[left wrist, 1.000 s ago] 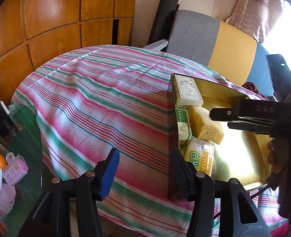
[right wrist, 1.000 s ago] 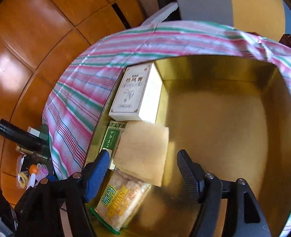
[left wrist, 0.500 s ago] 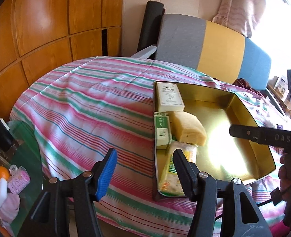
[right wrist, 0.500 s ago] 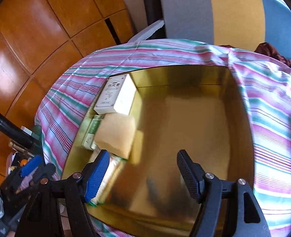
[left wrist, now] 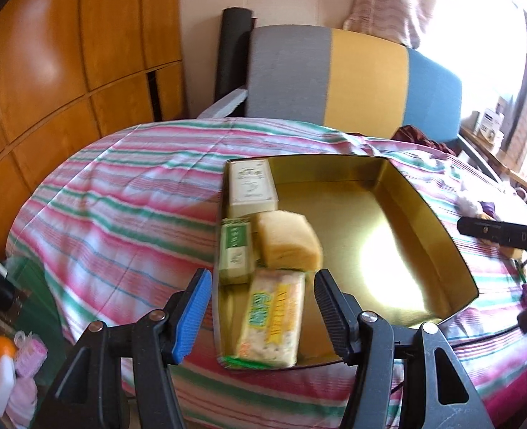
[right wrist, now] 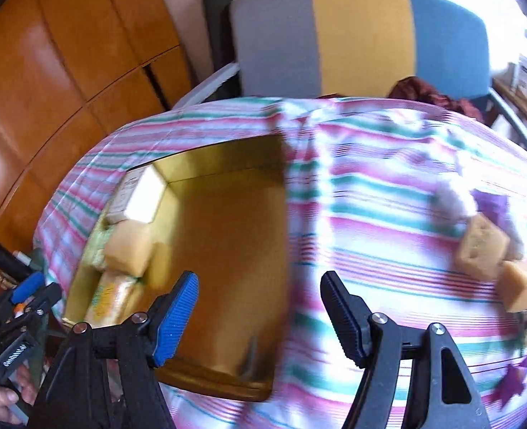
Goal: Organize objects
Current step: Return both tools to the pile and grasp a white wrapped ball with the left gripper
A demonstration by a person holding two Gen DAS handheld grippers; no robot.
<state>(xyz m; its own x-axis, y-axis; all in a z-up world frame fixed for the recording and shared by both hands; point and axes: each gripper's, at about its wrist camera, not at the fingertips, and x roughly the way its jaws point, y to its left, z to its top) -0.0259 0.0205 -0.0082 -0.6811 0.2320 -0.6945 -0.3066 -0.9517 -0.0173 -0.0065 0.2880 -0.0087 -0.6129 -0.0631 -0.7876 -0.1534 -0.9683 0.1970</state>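
A gold tin tray (left wrist: 424, 214) lies on the striped tablecloth (left wrist: 120, 214). Along its left side sit a white box (left wrist: 251, 189), a green box (left wrist: 235, 254), a yellow sponge (left wrist: 286, 239) and a cracker packet (left wrist: 270, 321). My left gripper (left wrist: 261, 286) hovers open above the tray's near left corner, holding nothing. My right gripper (right wrist: 259, 282) is open and empty over the right rim of the tray (right wrist: 227, 250). Two yellow sponge cubes (right wrist: 481, 250) (right wrist: 522, 284) lie on the cloth to the far right.
A chair (left wrist: 335, 75) with a grey, yellow and blue back stands behind the table. Wooden wall panels (left wrist: 67, 71) fill the left. A low glass side table (left wrist: 2, 368) holds small bottles. A white fluffy item (right wrist: 454, 196) and a purple star (right wrist: 513, 382) lie on the cloth.
Both grippers have drawn back and up from the tray. The right one swung right from over the tray's middle to its right rim, and the sponge cubes came into view. The left jaws widened slightly.
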